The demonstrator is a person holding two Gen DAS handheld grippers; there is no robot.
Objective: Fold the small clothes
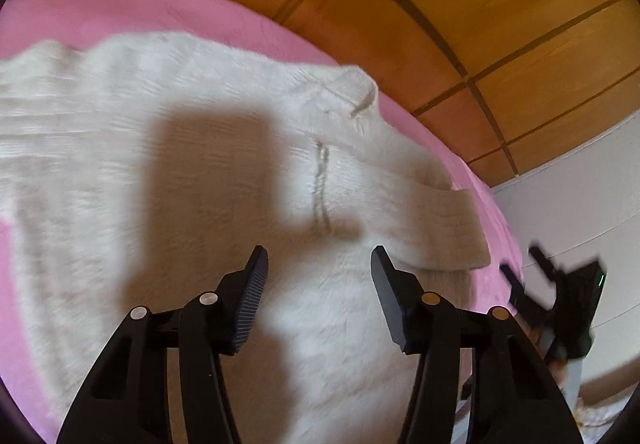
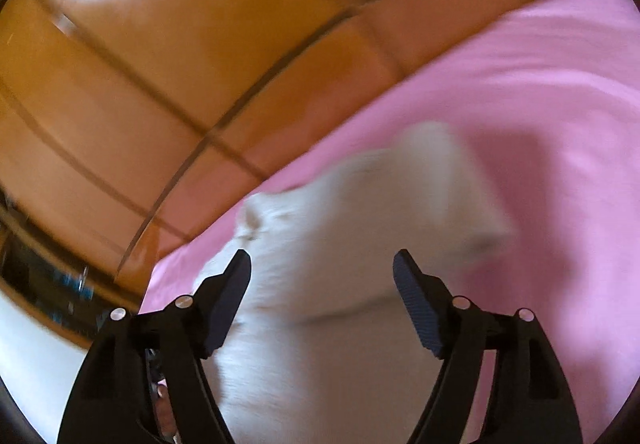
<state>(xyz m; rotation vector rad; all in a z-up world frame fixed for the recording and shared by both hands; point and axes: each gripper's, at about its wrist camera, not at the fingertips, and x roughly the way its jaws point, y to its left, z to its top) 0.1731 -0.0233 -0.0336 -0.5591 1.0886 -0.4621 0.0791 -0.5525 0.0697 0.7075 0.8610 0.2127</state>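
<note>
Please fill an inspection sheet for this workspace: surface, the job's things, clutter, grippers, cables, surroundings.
Surface: pink soft blanket, covering the work area.
Job's things: white fluffy knitted sweater lying spread on the pink blanket; its ribbed sleeve cuff is folded over the body.
Clutter: nothing seen.
Grippers: left gripper open above the sweater, nothing between its jaws; right gripper open above the sweater's edge, holding nothing.
Cables: nothing seen.
Surroundings: orange-brown wooden panelled wall behind; white wall at the side. The right wrist view is blurred.

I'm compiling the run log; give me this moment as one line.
stage: folding | item: white sweater on pink sheet | left gripper: open, empty | right gripper: open, empty
</note>
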